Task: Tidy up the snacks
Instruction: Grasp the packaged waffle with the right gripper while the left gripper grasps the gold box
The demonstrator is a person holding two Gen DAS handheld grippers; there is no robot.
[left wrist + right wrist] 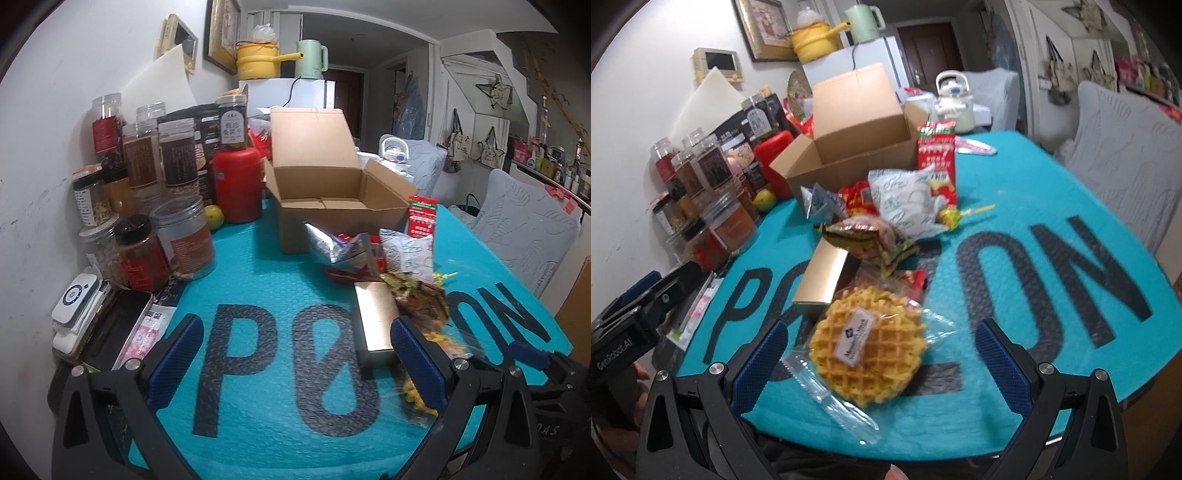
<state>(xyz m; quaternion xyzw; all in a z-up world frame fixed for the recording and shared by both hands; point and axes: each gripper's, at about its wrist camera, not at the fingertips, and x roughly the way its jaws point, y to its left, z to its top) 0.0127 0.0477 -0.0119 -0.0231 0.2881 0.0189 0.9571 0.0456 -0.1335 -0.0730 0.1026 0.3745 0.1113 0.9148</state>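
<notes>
The round golden waffle in clear plastic wrap point(868, 350) lies on the teal bubble-mat counter point(1052, 369), between the wide-spread fingers of the right claw point(882, 365). The left claw point(295, 358) gapes empty.

White wall point(55, 122), framed picture point(221, 33), grey chairs point(524, 229).

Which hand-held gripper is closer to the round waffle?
Right. The right hand-held gripper is open with the waffle lying between its fingers; the left hand-held gripper sits off to the waffle's left side.
</notes>
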